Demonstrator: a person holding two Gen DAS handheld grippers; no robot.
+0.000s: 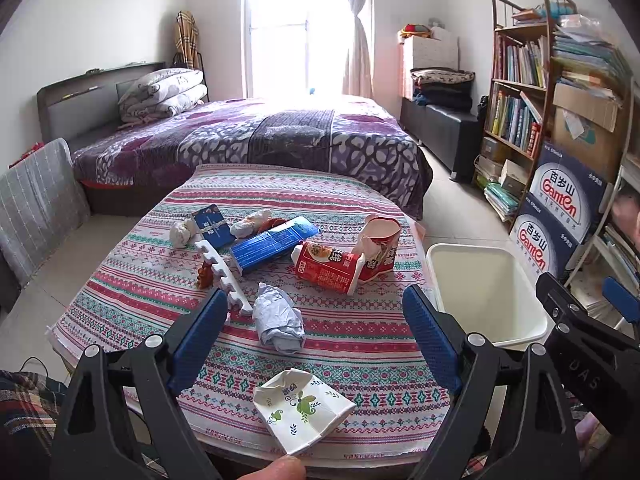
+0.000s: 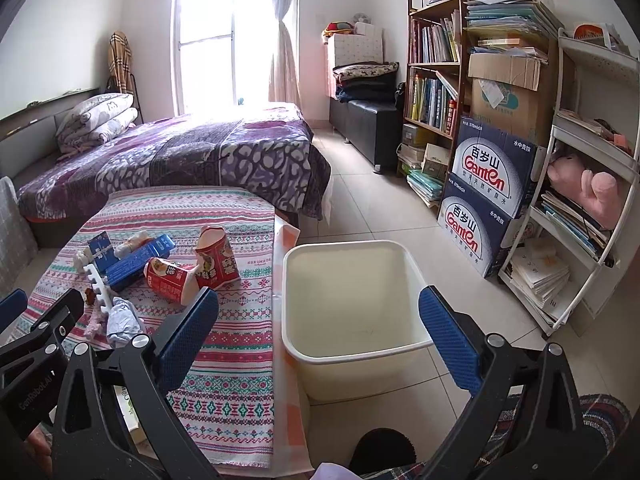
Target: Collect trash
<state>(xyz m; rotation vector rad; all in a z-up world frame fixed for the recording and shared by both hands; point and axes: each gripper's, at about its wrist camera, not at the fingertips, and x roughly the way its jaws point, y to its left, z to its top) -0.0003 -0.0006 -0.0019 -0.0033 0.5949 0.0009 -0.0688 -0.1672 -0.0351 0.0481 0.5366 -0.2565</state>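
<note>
Trash lies scattered on your patterned bench [image 1: 352, 344]: a flattened paper cup [image 1: 300, 408] at the lower centre of the left view, a crumpled grey paper [image 1: 278, 320] above it, then red noodle cups [image 1: 340, 264] and a blue box [image 1: 272, 246] farther up. Your left tool [image 1: 316, 340] hangs above them, jaws wide apart, empty. Your right tool [image 2: 320, 336] gapes over the cream bin [image 2: 408, 258] on the floor beside the bench.

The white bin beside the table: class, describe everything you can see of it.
The white bin is a plastic-looking tub with rounded corners and a rolled rim. It stands upright and open-topped on the tiled floor, close against the table's right edge; whether they touch is unclear. Its inside looks bare, with faint marks on the bottom.
</note>
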